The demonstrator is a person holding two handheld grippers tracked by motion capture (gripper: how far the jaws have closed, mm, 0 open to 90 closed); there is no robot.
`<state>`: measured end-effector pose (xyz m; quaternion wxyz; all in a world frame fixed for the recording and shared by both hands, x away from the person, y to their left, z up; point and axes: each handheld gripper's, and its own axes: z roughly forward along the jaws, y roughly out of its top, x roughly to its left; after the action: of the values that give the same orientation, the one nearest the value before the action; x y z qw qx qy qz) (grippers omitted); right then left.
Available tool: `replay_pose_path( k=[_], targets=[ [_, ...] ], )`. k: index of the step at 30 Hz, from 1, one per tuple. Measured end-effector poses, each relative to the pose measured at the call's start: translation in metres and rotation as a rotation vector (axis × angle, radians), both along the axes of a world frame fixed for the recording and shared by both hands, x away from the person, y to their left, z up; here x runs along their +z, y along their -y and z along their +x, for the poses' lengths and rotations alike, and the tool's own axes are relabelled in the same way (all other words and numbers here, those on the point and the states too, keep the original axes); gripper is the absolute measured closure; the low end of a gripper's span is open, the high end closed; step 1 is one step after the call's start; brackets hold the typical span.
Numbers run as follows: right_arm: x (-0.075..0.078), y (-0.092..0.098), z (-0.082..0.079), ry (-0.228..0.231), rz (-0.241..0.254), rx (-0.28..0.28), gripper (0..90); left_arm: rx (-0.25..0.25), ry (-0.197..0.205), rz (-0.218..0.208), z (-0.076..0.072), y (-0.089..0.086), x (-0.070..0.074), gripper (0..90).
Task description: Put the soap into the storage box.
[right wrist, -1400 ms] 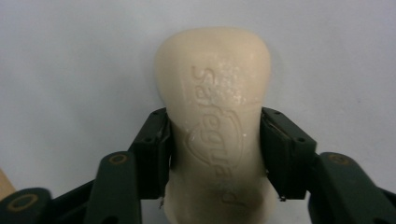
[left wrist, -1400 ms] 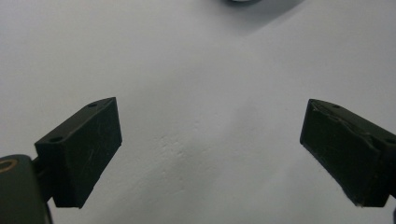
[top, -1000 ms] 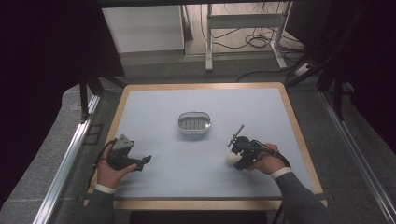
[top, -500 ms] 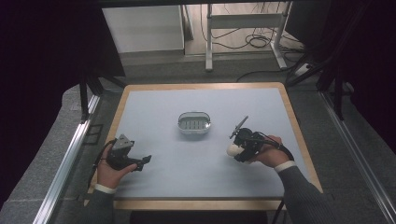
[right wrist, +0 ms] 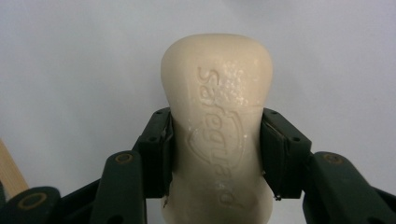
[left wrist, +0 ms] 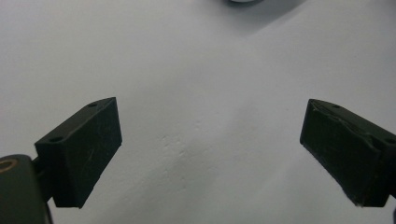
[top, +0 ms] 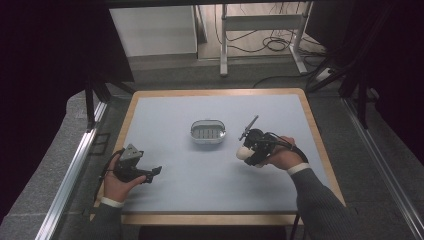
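Where the pale blue tabletop [top: 200, 190] with its wooden border carries the work, 1 small oval metal dish [top: 207, 131] with a ribbed inside sits near the middle, slightly toward the far side.

Item 1: bar of soap [right wrist: 217, 126], cream-coloured, with raised lettering and a shield mark pressed into its face. It is clamped by its sides between the 2 black jaws of the right tool [right wrist: 217, 154], its rounded end standing out past the jaw tips. In the high view the soap [top: 243, 153] shows as a pale lump at the tool's [top: 247, 150] left end, to the right of the dish and a little nearer, apart from it. Whether the soap touches the surface cannot be told.

Item 2: right hand [top: 280, 157], grey sleeve with a white cuff, entering from the near right corner and gripping the right tool; a black cable trails from it.

Item 3: left tool [top: 155, 171], at the near left of the tabletop, well apart from the dish and the soap. Its grey 3-cornered plate faces up. In the left gripper view its [left wrist: 210, 154] 2 jaws stand wide apart over bare tabletop with nothing between them.

Item 4: left hand [top: 117, 180], white cuff visible, holding the left tool.
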<state>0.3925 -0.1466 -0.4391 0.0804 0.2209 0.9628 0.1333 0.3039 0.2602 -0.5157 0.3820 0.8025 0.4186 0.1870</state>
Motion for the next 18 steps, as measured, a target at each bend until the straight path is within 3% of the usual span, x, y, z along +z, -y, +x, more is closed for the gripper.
replay_pose_path(
  k=[18],
  targets=[
    [0.015,-0.018,0.023,0.022,0.007,0.025,49.5,-0.004,-0.002,0.004,0.001,0.000,0.000,6.0]
  ],
)
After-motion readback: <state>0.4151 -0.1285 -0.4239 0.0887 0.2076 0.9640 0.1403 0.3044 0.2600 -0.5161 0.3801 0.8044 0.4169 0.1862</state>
